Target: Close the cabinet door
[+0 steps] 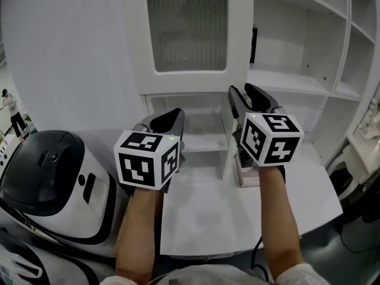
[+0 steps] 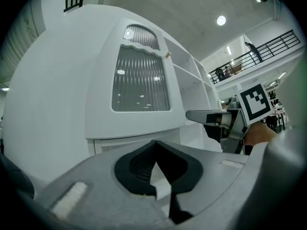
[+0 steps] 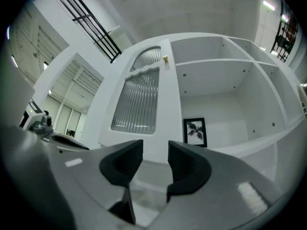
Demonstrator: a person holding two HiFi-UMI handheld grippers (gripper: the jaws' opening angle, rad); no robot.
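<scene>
The white cabinet door point(image 1: 190, 28) with a ribbed glass pane stands in front of me, and the open shelves point(image 1: 297, 82) are bare to its right. From the right gripper view the door point(image 3: 144, 99) has a small knob point(image 3: 165, 59) near its top edge. My left gripper point(image 1: 172, 116) points at the panel below the door, and its jaws point(image 2: 154, 145) are shut with nothing in them. My right gripper point(image 1: 243, 91) is held near the door's lower right corner. Its jaws point(image 3: 156, 147) stand open with only air between them.
A framed picture point(image 3: 194, 132) leans at the back of a shelf. A white robot body with a black dome point(image 1: 53, 177) stands close at the left. A white counter point(image 1: 237, 218) runs under my arms. A person point(image 1: 10, 108) stands far off at the left.
</scene>
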